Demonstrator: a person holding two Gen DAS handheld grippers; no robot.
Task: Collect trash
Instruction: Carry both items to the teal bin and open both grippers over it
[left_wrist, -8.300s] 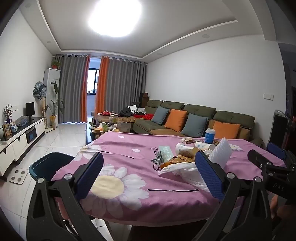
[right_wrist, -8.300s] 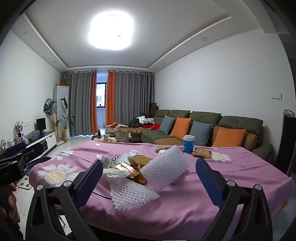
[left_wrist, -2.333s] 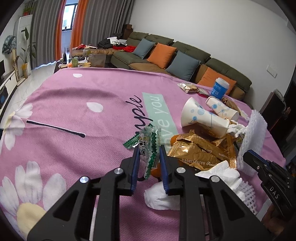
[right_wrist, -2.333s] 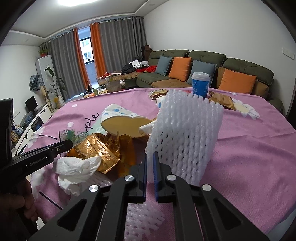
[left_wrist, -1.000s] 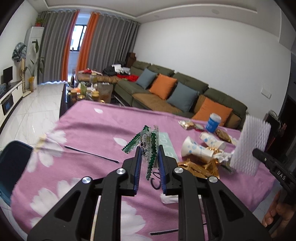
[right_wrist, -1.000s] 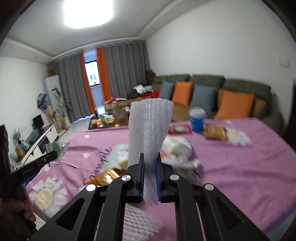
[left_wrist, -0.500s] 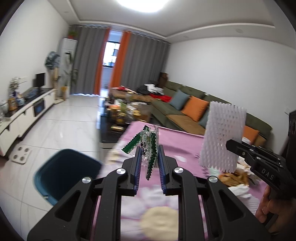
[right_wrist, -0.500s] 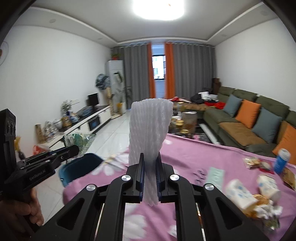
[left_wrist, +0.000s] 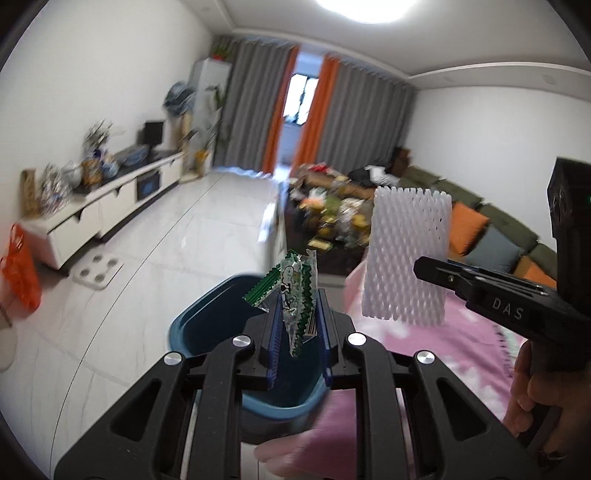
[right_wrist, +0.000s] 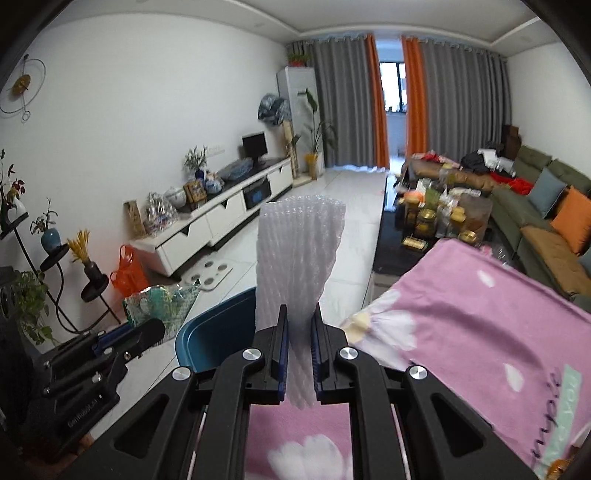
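The left gripper (left_wrist: 297, 326) is pinching a crinkly green-and-white plastic snack wrapper (left_wrist: 293, 295) between nearly closed jaws, holding it over the dark blue plastic bin (left_wrist: 207, 325) at the corner of the pink flower-print tablecloth (right_wrist: 461, 332) — presumably ready for dropping. The right gripper (right_wrist: 298, 345) is clamping a white foam-mesh fruit sleeve (right_wrist: 299, 258), soft and ribbed, upright — it is hanging beside the bin's rim, above the cloth's edge.
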